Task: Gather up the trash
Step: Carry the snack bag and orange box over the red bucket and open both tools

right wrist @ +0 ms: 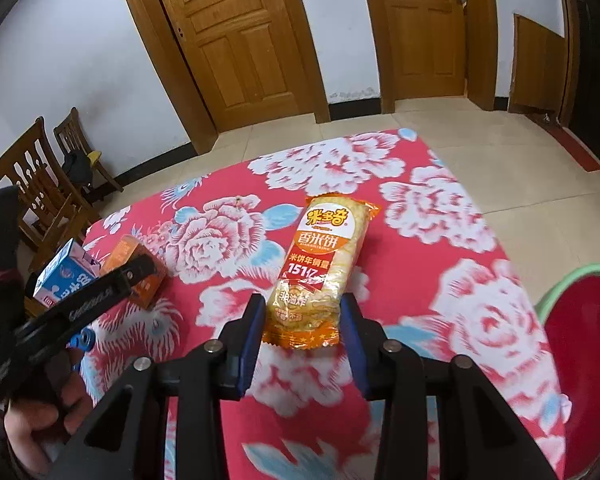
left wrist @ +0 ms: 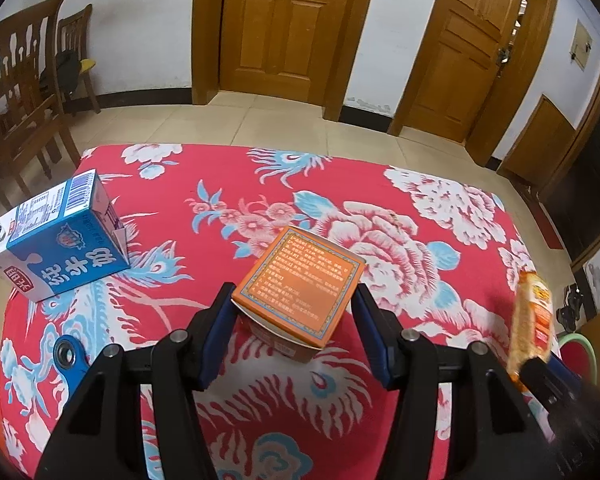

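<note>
While both grippers sit over the red floral tablecloth [left wrist: 228, 168], each has a piece of trash between its fingers. The left gripper [left wrist: 296, 320] straddles the orange box [left wrist: 300, 276], which lies at table centre, tilted, with its printed face up. The jaws stand wide; the left pad looks to touch the box's near corner, while the right pad stands clear of it. No squeeze yet, by the look of it.

The right gripper [right wrist: 300, 332] has the rice cracker packet [right wrist: 320, 264] between its blue pads, which press or nearly press the lower end. In the left view the packet [left wrist: 534, 320] stands up off the cloth at 3 o'clock, so I judge it gripped and lifted.

The blue milk carton [left wrist: 56, 236] lies on its side at 9 o'clock from the box, well apart, untouched.

Handling, as a judgement:
- Box: light card, probably empty, stiff at the edges and soft across the faces. Take it across two opposite side walls, near a corner fold.
- Packet: slick film, brittle contents. Gentle pinch, near the crimped seal.
- Carton: light, waxy, and may dribble. Grip across the narrow sides.

A red basin with a green rim [right wrist: 580, 344] sits at 3 o'clock off the table edge, likely the bin.
</note>
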A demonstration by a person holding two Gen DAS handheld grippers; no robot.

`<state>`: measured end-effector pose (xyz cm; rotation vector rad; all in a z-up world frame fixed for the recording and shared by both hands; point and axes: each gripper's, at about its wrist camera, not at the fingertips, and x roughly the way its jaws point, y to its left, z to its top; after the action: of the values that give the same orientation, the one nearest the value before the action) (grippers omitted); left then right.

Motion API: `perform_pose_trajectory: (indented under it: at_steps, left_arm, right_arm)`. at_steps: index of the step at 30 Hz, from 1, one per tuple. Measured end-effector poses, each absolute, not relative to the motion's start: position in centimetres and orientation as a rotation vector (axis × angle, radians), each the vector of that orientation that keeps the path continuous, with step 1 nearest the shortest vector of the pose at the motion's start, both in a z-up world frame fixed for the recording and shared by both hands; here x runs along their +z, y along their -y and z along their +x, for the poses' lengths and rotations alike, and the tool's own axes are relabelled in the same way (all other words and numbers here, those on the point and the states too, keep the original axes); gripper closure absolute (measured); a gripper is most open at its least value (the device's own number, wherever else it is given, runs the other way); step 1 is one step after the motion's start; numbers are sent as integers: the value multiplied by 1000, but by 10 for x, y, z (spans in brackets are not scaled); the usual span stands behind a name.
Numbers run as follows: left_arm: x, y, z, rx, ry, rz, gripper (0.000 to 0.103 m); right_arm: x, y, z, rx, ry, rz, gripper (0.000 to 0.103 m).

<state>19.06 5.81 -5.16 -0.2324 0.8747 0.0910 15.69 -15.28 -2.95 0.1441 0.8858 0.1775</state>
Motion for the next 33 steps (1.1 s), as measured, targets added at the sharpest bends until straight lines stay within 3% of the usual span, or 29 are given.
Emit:
perform_pose_trajectory:
  at_steps: [33]
  left_arm:
    - [2,46,146,-148,-820,-126,44]
  right_arm:
    - [1,308,50,-71,-814,249,62]
